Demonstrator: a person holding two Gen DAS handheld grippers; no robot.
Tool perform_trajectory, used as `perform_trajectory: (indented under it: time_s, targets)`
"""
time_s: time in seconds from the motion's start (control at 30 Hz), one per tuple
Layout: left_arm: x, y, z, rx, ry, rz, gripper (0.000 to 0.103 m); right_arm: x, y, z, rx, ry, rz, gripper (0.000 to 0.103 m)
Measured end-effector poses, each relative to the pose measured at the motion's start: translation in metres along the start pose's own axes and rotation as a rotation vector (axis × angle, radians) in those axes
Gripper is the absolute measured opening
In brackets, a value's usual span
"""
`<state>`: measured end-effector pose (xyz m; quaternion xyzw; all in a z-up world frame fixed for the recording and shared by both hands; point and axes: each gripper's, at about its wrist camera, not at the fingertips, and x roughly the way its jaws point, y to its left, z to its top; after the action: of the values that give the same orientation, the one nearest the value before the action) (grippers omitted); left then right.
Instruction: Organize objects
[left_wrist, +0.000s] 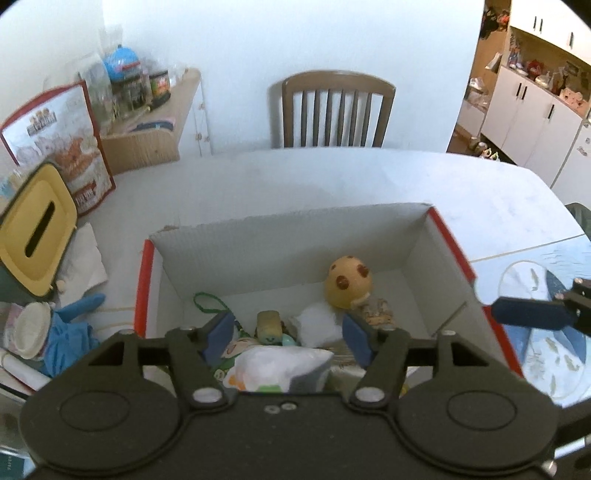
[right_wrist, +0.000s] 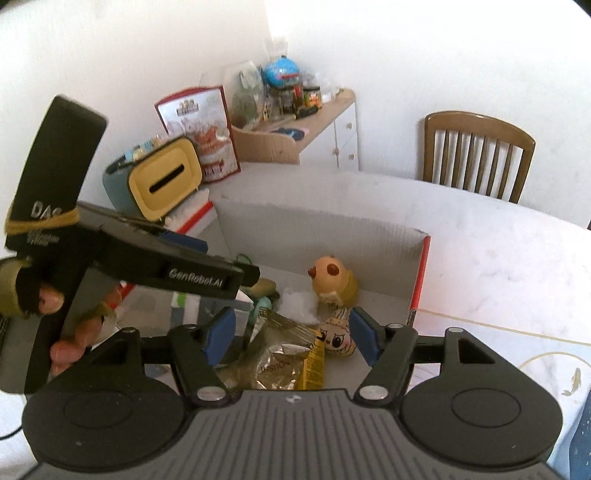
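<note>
The cardboard box (left_wrist: 369, 236), white inside with red edges, stands open on the pale surface (left_wrist: 332, 177) in the middle of the left wrist view. The left gripper (left_wrist: 288, 338) hangs over the near part of the box, its blue fingers (left_wrist: 221, 332) spread apart with nothing between them. Just below them lies a white plush toy (left_wrist: 280, 369), and beyond it a small tan figure (left_wrist: 269, 325) and a white fluffy ball (left_wrist: 318, 325). Toward the far right of the box floor sits a doll with a round yellow spotted head (left_wrist: 348, 282).

In the right wrist view the right gripper (right_wrist: 293, 338) also reaches over the box, fingers (right_wrist: 364, 338) apart and empty. Between them lie a crinkled gold packet (right_wrist: 284, 363) and a small doll face (right_wrist: 337, 339). The left gripper crosses the left of this frame, held by a hand (right_wrist: 62, 332).

At the left of the left wrist view stand a yellow tissue holder (left_wrist: 37, 229), a red-framed carton (left_wrist: 62, 144) and a blue cloth toy (left_wrist: 70, 325). A wooden chair (left_wrist: 334, 110) stands behind the surface, upper centre.
</note>
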<state>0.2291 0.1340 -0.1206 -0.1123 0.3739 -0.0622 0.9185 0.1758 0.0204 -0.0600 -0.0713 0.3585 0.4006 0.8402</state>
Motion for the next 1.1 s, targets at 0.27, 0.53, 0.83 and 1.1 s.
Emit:
perform_trajectory:
  time_s: [0.27,0.53,0.83,1.1]
  targets:
    - [-0.038,-0.006,-0.006,0.001,-0.072,0.008,0.074,-0.031,-0.003,-0.003,0.019,-0.058,0.017,0.073]
    - [-0.062,-0.012,-0.016,0.003,-0.121,0.015,0.082,-0.057,-0.008,-0.007,0.042,-0.132,0.023,0.076]
    - [-0.081,-0.021,-0.029,0.013,-0.152,0.016,0.088,-0.08,-0.014,-0.014,0.061,-0.181,0.033,0.081]
    - [-0.096,-0.029,-0.04,0.006,-0.174,0.026,0.095,-0.09,-0.013,-0.02,0.057,-0.188,0.046,0.084]
